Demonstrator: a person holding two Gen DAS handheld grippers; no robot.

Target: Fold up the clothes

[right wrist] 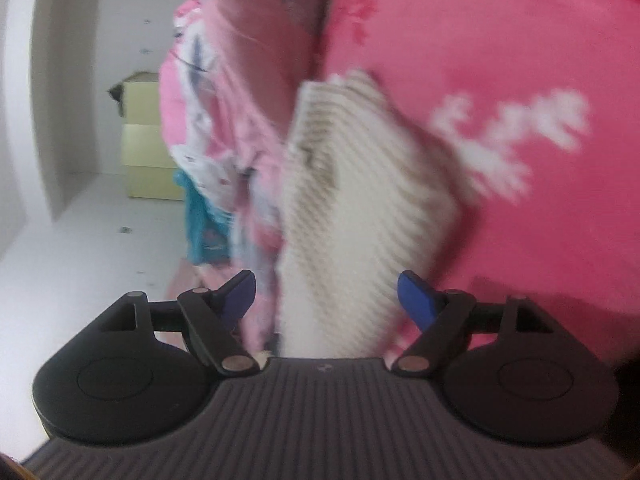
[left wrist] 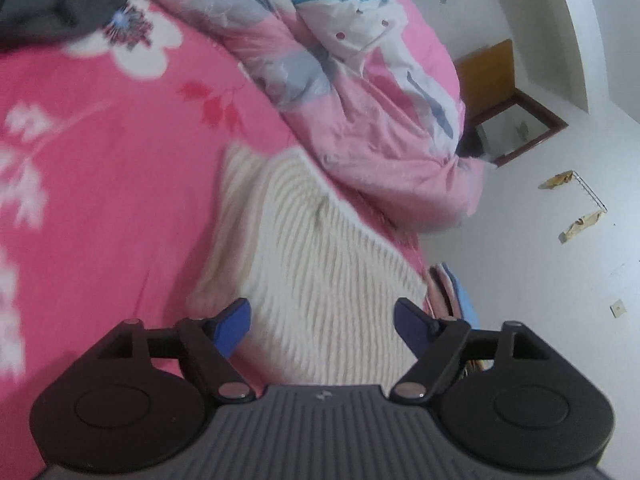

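The cream ribbed knit garment (left wrist: 316, 248) runs lengthwise straight ahead of both my tools; my left gripper (left wrist: 322, 330) and right gripper (right wrist: 326, 298) gape empty above its near end, neither plainly nearer.

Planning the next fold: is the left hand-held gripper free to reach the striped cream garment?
Probably yes: the left hand-held gripper is open right over the striped cream garment, nothing between them.
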